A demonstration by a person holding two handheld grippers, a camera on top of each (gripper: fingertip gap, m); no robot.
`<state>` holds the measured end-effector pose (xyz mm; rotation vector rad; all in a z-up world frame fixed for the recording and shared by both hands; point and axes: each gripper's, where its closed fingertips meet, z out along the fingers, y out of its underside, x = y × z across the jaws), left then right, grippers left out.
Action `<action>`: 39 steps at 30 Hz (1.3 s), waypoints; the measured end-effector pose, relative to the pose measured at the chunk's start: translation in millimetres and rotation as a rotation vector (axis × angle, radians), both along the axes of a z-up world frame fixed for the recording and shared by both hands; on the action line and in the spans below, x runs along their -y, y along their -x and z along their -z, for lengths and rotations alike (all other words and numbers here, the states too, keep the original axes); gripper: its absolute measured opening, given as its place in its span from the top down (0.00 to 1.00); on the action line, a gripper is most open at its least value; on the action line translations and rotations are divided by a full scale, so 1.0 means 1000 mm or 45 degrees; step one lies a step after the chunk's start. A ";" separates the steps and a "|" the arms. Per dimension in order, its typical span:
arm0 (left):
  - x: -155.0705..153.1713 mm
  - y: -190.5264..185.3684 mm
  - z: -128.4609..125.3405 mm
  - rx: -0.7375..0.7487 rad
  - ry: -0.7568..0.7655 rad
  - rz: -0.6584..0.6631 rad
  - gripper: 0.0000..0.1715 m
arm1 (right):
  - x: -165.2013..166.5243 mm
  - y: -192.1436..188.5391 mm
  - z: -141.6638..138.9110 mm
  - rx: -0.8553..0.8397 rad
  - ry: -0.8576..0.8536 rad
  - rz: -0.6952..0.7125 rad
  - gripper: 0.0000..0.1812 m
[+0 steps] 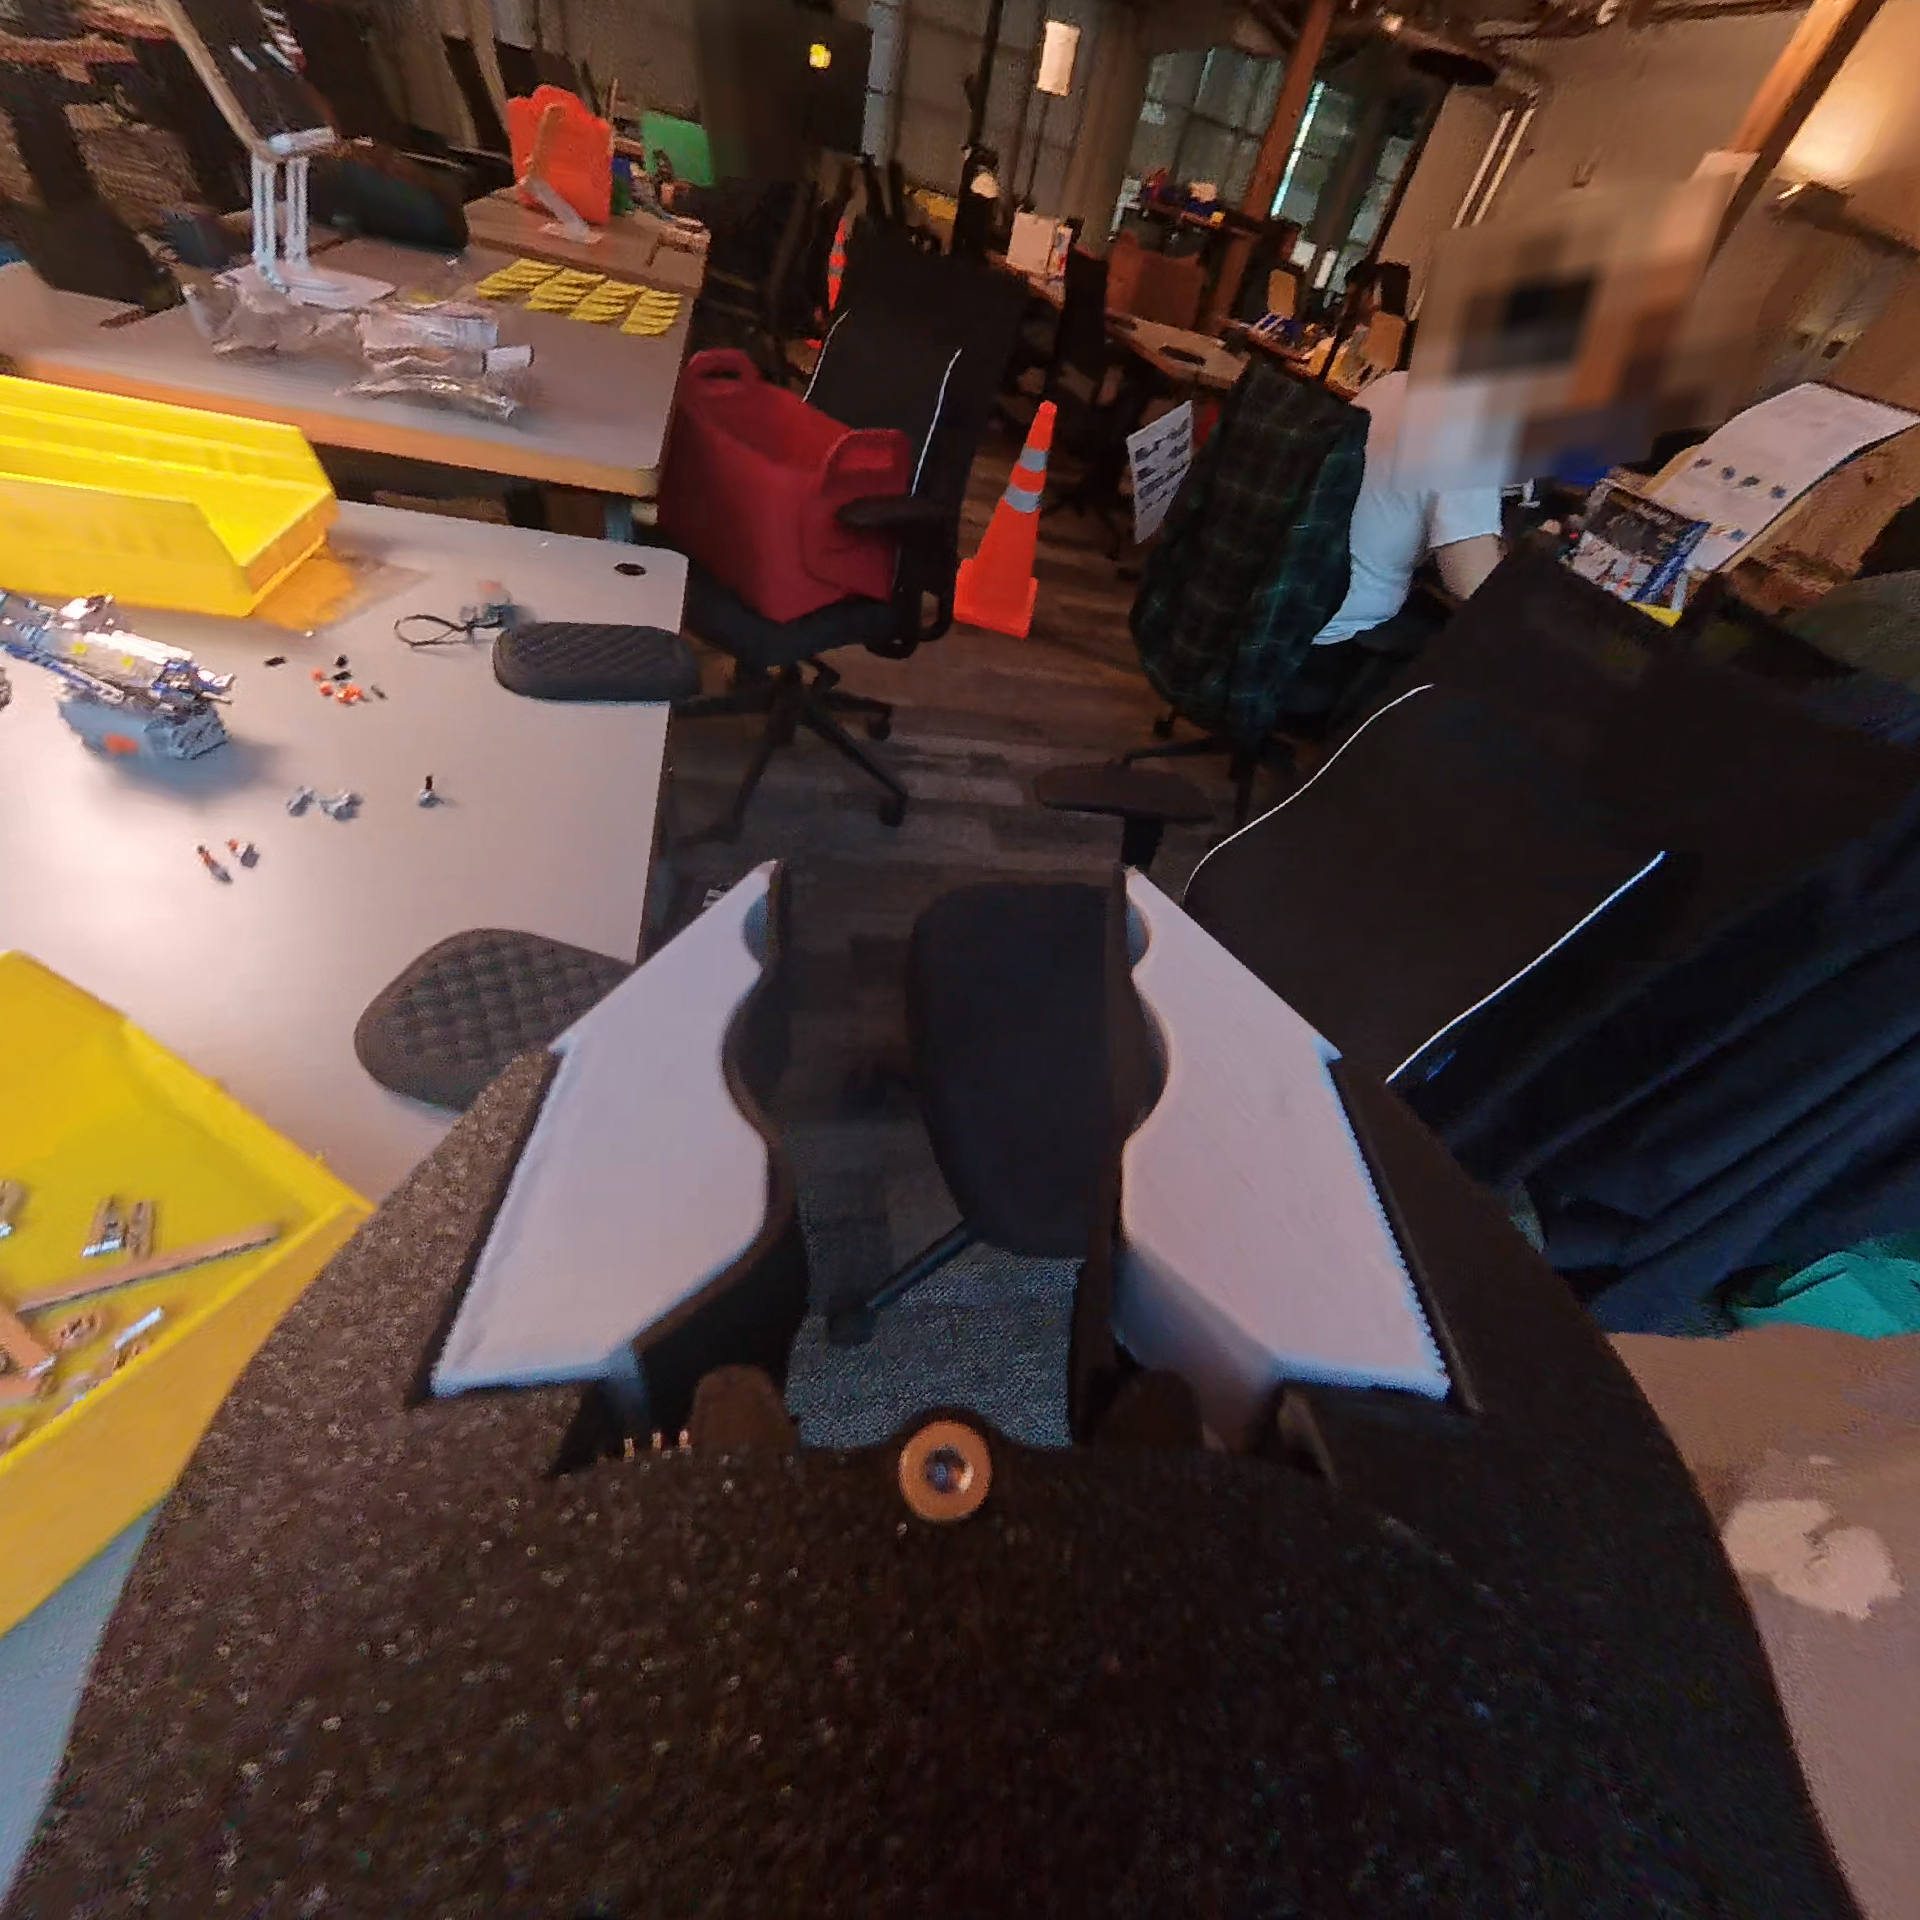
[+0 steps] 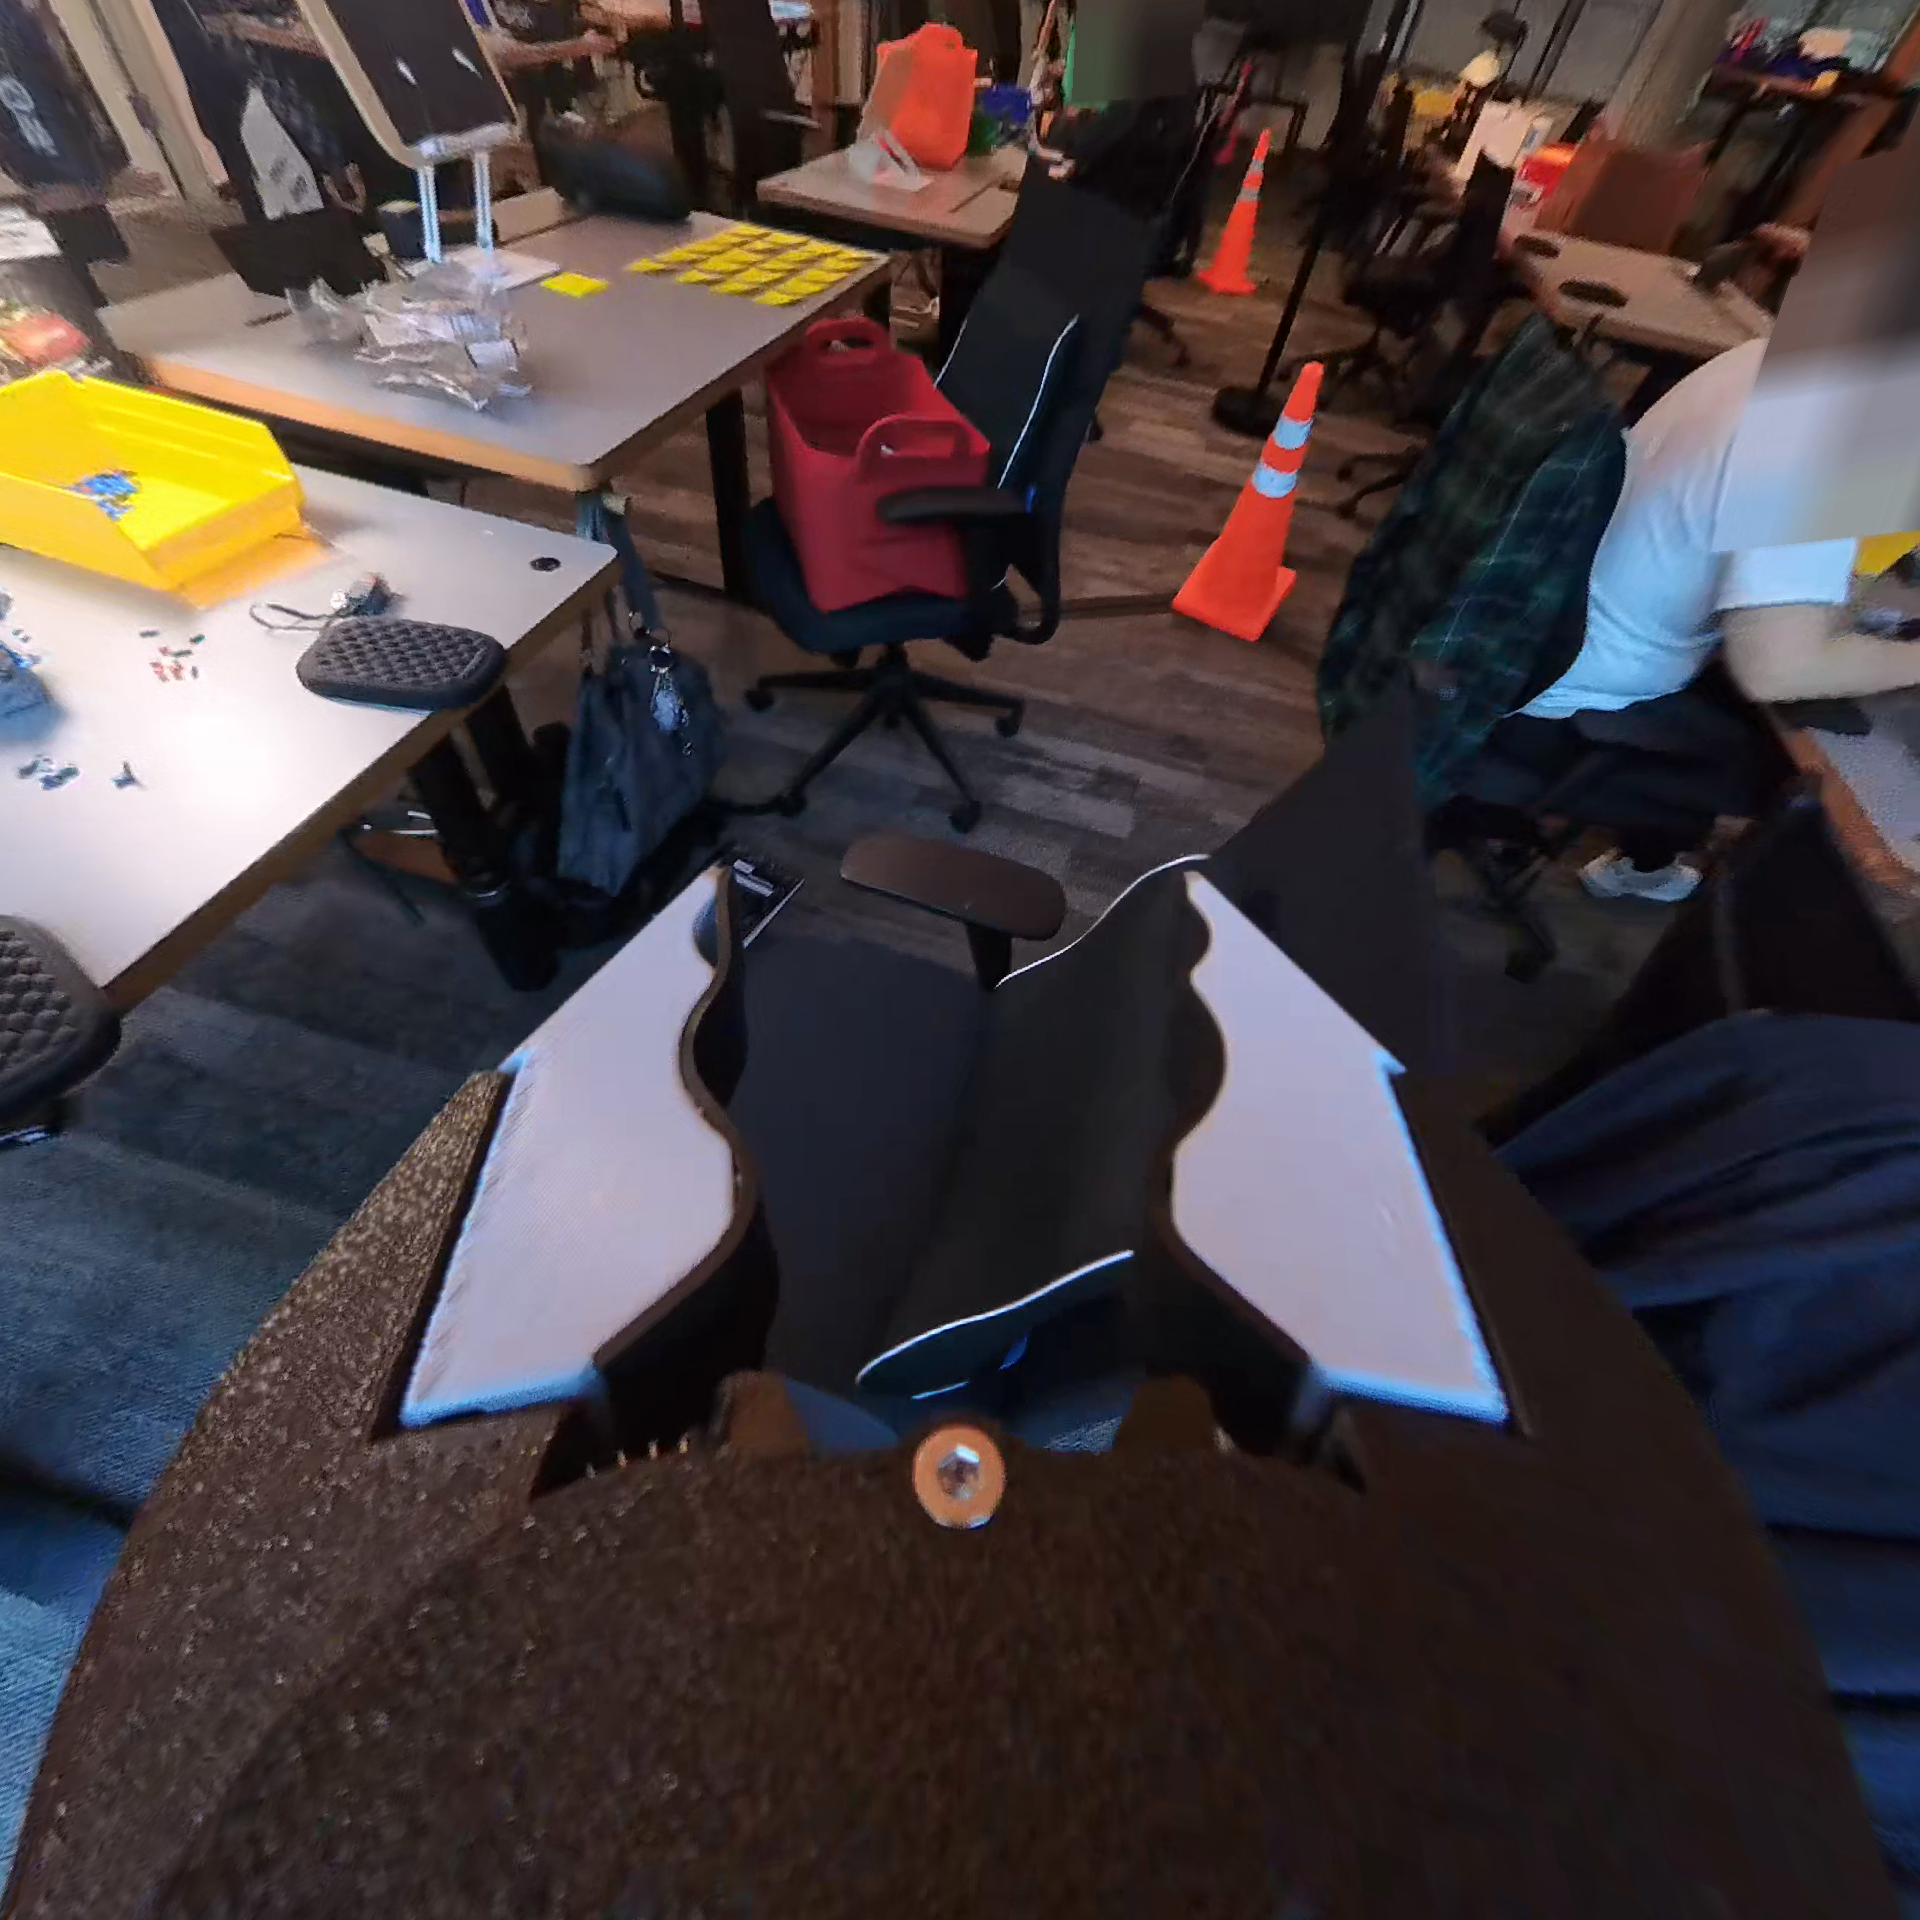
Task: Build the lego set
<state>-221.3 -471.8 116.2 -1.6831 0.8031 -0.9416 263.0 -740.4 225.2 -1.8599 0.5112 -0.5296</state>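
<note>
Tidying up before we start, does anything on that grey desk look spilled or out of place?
Yes: small loose parts lie scattered across the grey desk, outside the yellow bins. Both tongs, left and right, are open and empty, off the desk.

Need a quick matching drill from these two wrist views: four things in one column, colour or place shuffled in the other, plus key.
Things:
1. tote bag
2. traffic cone
3. bin
4. left gripper

Descriptions:
A. yellow, on the grey table
B. open, holding nothing
C. red, on an office chair seat
D. orange, on the floor

Pairs: 1-C, 2-D, 3-A, 4-B
</note>
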 end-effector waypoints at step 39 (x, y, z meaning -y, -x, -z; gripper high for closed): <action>-0.072 -0.349 -0.012 -0.148 -0.200 0.106 0.65 | 0.019 -0.308 0.122 -0.485 0.258 -0.065 0.37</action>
